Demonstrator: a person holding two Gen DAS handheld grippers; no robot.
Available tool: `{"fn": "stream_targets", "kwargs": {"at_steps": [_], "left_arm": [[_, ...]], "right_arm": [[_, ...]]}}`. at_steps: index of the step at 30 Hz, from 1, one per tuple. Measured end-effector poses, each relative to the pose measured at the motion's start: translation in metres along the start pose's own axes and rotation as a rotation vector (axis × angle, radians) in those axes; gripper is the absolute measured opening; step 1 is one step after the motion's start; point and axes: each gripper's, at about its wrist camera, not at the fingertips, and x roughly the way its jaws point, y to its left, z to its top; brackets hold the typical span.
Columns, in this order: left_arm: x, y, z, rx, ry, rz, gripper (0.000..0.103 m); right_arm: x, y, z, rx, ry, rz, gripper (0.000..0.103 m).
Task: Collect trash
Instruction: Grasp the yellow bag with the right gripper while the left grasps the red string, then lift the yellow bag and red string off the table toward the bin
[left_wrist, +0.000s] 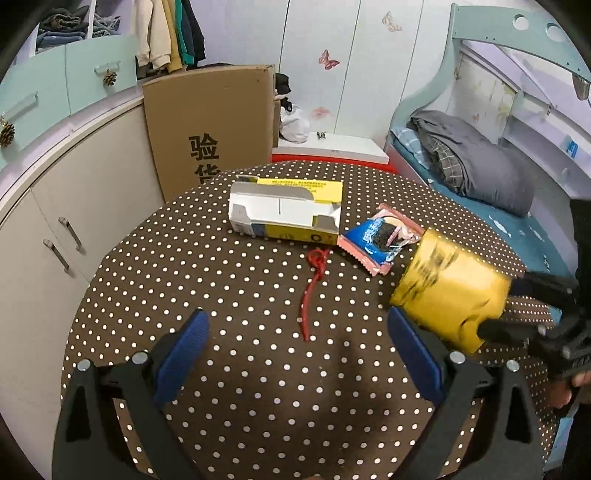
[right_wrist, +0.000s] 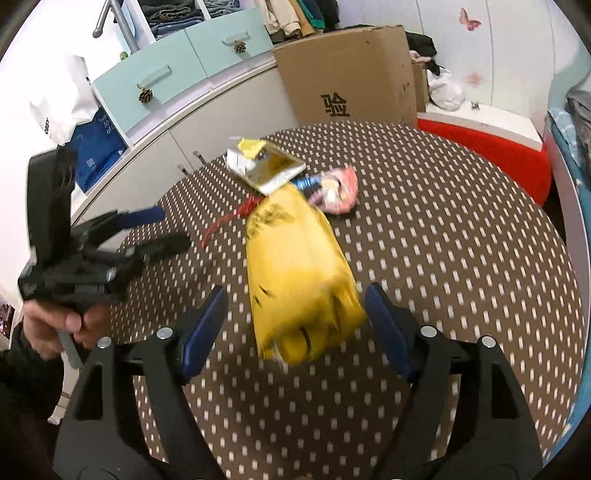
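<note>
Left claw (left_wrist: 299, 354) hangs released over the polka-dot bench (left_wrist: 221, 280), blue pads spread wide with nothing between them. Ahead of it a red string (left_wrist: 313, 291) lies on the cloth; beyond that, a torn white-and-yellow carton (left_wrist: 284, 212), with a pink-and-blue snack wrapper (left_wrist: 382, 240) touching its right end. Yellow bag (right_wrist: 299, 273), motion-blurred, sits between the right claw's (right_wrist: 295, 325) parted pads; whether they touch it is unclear.
</note>
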Motion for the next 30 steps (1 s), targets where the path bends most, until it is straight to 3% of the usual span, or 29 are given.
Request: {"fn": "stream_targets", "kwargs": {"at_steps": [2,3,4,5,6,13,17,19,20,21,22,30], "left_arm": [[-0.001,0.002,0.0,-0.004,-0.002,0.007,0.095],[-0.001,0.003,0.0,-0.009,-0.004,0.009,0.095],[-0.001,0.005,0.0,-0.013,-0.005,0.011,0.095],[0.0,0.006,0.001,-0.015,-0.006,0.012,0.095],[0.001,0.007,0.002,-0.014,-0.009,0.016,0.095],[0.03,-0.004,0.019,0.073,0.012,0.007,0.094],[0.059,-0.007,0.028,0.096,0.084,-0.022,0.065],[0.062,-0.01,0.032,0.11,0.082,-0.047,0.053],[0.062,-0.011,0.033,0.112,0.084,-0.054,0.035],[0.062,-0.012,0.033,0.112,0.091,-0.067,0.011],[0.062,-0.013,0.033,0.105,0.101,-0.086,0.004],[0.017,-0.022,0.014,0.064,0.037,-0.134,0.004]], "right_arm": [[0.015,0.005,0.01,-0.033,0.02,-0.008,0.072],[0.021,0.007,0.012,-0.052,0.036,-0.018,0.061],[0.025,0.01,0.013,-0.06,0.041,-0.009,0.058],[0.021,0.011,0.013,-0.055,0.018,0.009,0.04],[0.016,0.012,0.013,-0.039,0.009,0.023,0.034],[-0.024,0.0,-0.007,0.03,-0.057,-0.005,0.033],[-0.052,-0.013,-0.015,0.088,-0.114,-0.012,0.033],[-0.064,-0.019,-0.018,0.112,-0.138,-0.016,0.033],[-0.07,-0.022,-0.019,0.121,-0.149,-0.023,0.033],[-0.075,-0.024,-0.021,0.129,-0.159,-0.031,0.033],[-0.078,-0.026,-0.02,0.135,-0.166,-0.037,0.033],[-0.112,-0.039,-0.023,0.173,-0.249,-0.081,0.033]]}}
